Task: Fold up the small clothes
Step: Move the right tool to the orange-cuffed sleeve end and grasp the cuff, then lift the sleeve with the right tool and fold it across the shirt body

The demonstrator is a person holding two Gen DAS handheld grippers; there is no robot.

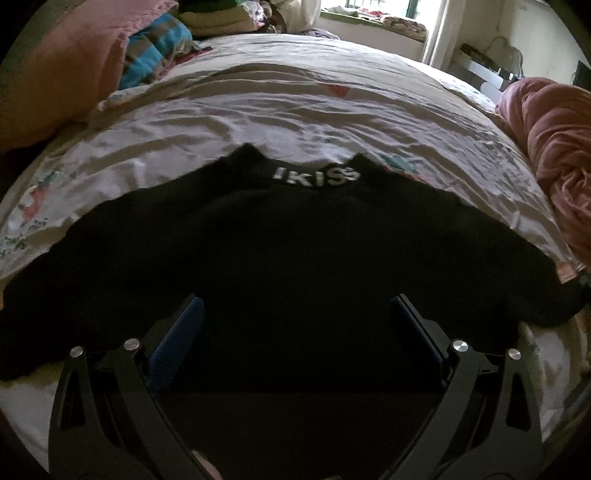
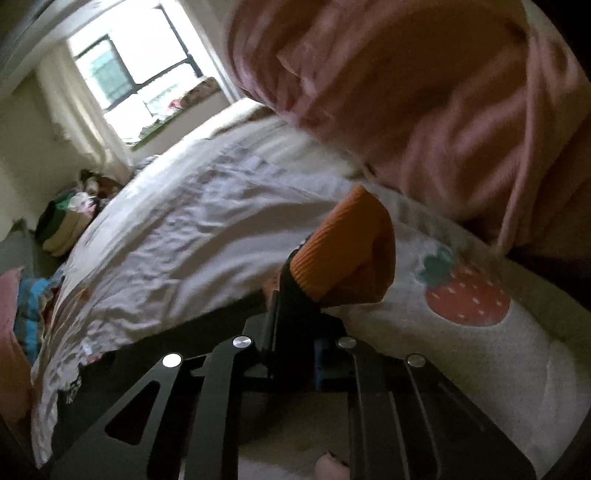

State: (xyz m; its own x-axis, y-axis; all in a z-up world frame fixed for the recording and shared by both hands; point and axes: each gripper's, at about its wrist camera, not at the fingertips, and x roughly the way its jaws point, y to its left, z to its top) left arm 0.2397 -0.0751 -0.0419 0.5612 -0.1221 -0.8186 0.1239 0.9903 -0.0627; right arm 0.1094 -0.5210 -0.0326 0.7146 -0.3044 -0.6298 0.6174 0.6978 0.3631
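A black sweater (image 1: 295, 240) lies spread flat on the bed, its collar with white lettering (image 1: 316, 176) at the far side. My left gripper (image 1: 295, 301) hangs open just above the sweater's lower body, blue pads wide apart with only dark cloth beneath them. The sleeve's orange ribbed cuff (image 1: 563, 273) shows at the right edge. In the right wrist view, my right gripper (image 2: 295, 280) is shut on that orange cuff (image 2: 343, 243), which sticks up past the fingertips. The black sweater (image 2: 166, 343) trails off to the left there.
The white bedsheet (image 1: 295, 103) has strawberry prints (image 2: 465, 299). A bunched pink quilt (image 1: 554, 155) lies at the right, close behind the cuff (image 2: 443, 92). A pink pillow (image 1: 55, 74), a blue striped blanket (image 1: 155, 48) and stacked clothes (image 1: 221, 18) sit at the far left.
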